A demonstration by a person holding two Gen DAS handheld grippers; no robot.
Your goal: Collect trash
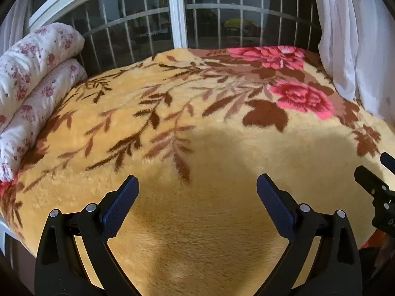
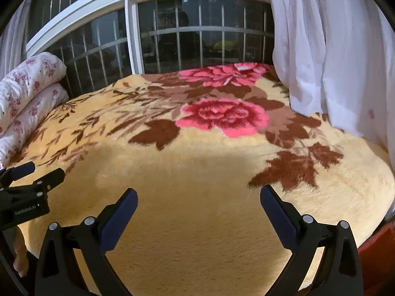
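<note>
Left wrist: left gripper (image 1: 197, 185) spread above blanket (image 1: 197, 128), window bars (image 1: 148, 24) beyond.

Home bedroom, night outside. A bed takes up most of both views, covered by a plush yellow blanket (image 1: 197, 135) printed with brown leaves and large pink roses. At the left end of the bed, a rolled or folded white quilt (image 1: 32, 74) with small pink flowers lies against the window side. Directly behind the bed runs a white-framed sliding window (image 2: 133, 37) with metal bars beyond the glass; the panes are dark and reflect the room. A white curtain (image 2: 333, 49) hangs at the right, its lower edge resting on the blanket.
</note>
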